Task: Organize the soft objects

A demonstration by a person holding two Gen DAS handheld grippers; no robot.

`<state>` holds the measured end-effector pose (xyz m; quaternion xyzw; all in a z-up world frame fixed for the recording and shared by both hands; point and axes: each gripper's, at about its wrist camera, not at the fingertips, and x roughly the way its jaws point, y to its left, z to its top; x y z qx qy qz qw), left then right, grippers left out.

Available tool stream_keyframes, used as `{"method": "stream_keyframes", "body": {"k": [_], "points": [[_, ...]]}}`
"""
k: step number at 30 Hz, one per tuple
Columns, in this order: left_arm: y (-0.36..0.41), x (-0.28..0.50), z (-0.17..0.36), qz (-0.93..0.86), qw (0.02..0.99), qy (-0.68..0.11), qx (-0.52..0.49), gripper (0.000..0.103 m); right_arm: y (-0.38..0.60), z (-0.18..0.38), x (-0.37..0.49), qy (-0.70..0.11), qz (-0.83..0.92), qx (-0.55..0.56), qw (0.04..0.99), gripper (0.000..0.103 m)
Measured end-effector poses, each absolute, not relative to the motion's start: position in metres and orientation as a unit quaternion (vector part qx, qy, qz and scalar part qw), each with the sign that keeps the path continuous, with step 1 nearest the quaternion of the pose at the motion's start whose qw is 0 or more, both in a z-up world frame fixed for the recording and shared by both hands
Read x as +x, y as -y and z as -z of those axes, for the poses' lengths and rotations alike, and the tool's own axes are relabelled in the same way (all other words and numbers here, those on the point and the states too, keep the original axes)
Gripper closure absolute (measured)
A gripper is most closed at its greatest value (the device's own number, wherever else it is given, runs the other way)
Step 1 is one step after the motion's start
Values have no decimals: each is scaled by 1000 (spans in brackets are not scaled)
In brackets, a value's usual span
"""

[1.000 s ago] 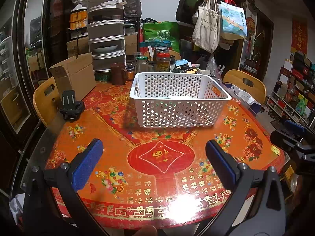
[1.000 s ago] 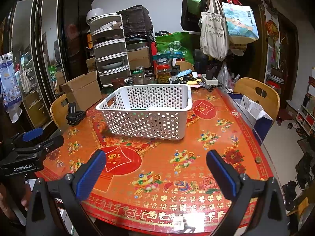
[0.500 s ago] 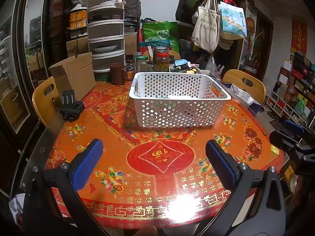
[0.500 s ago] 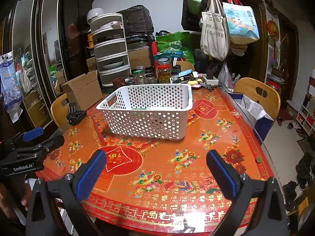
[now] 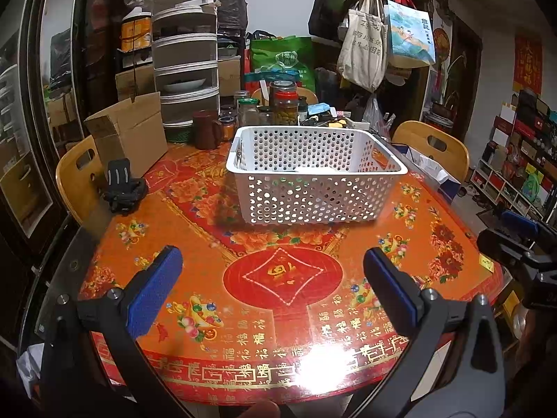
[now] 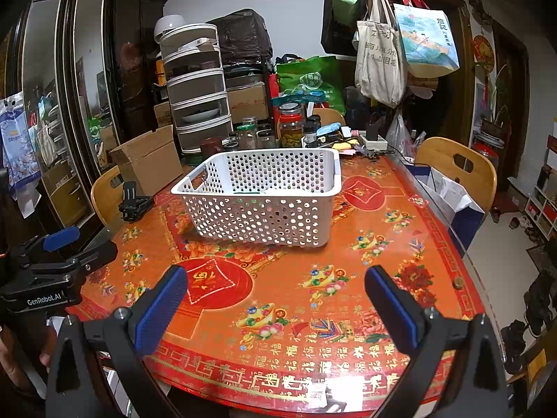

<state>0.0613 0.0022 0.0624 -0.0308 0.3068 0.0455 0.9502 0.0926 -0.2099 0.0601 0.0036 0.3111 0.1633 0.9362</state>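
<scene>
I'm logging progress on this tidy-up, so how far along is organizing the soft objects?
Possibly near done: the white basket sits on the table with something pale and green low inside, too hidden to identify. Nothing is in hand: the left gripper and right gripper are both open and empty, back from the basket. No loose soft objects show on the tabletop, so nothing visibly remains.

**Room to move near the basket**

Front half of surface (image 5: 278, 299) is bare, so both tools can pass w/o trouble. White basket (image 5: 313, 177) blocks the middle; cardboard box (image 5: 128, 132), black clamp thing (image 5: 122, 188) on left, jars (image 5: 283, 102) crowd behind.
</scene>
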Motion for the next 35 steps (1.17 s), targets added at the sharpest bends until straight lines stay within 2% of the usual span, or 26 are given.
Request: {"method": "stream_keyframes", "body": {"k": [35], "points": [[4, 60, -60, -27, 951, -308, -19, 0, 209, -60, 90, -312, -165, 3, 936, 1]]}}
